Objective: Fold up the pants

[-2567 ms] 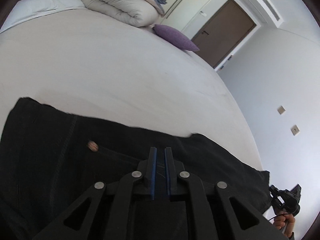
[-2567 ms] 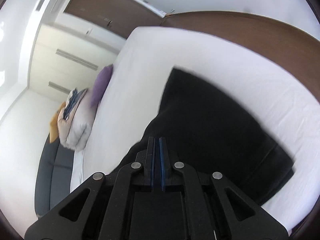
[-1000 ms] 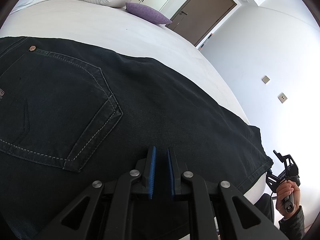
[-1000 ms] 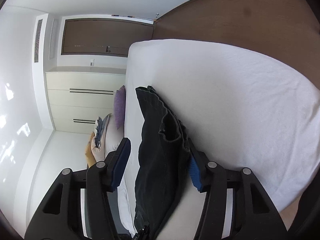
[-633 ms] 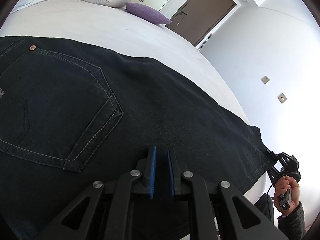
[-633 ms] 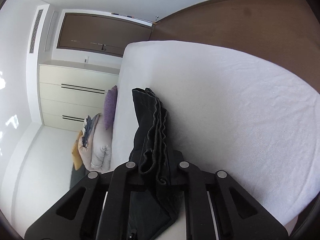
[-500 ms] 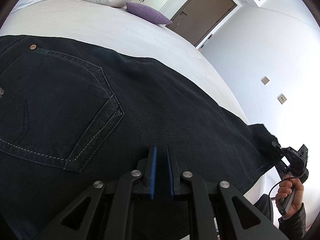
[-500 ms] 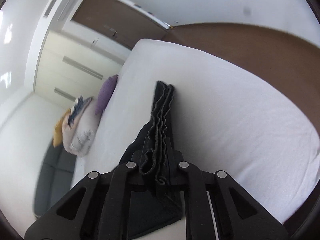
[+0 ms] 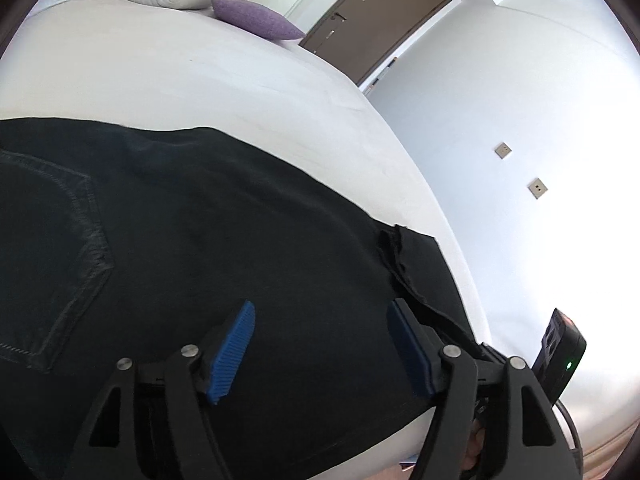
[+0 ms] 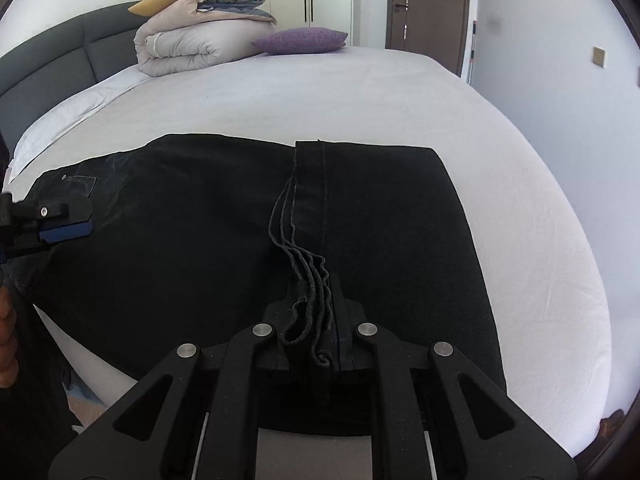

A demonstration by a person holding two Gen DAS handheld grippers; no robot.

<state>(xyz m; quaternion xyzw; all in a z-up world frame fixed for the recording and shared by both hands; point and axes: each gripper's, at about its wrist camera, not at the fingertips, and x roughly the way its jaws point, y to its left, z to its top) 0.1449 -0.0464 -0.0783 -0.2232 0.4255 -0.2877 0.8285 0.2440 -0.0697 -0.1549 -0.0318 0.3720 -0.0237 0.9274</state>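
Observation:
Black pants (image 9: 200, 248) lie flat on the white bed (image 9: 200, 72), back pocket at the left. The leg ends are folded over onto the upper legs (image 10: 380, 208). My right gripper (image 10: 316, 320) is shut on the stacked leg hems (image 10: 304, 272) and holds them over the middle of the pants. My left gripper (image 9: 320, 344) is open, its blue pads (image 9: 230, 354) just above the fabric near the bed's front edge. It also shows at the left edge of the right wrist view (image 10: 60, 224).
A folded grey duvet (image 10: 192, 46) and a purple pillow (image 10: 300, 40) lie at the head of the bed by the dark headboard (image 10: 52, 60). A brown door (image 10: 428, 4) and white wall stand beyond. The bed edge (image 10: 560, 320) falls away at right.
My right gripper closed on the leg hems and carried them up and over onto the upper legs. My left gripper opened from shut and shifted right along the pants.

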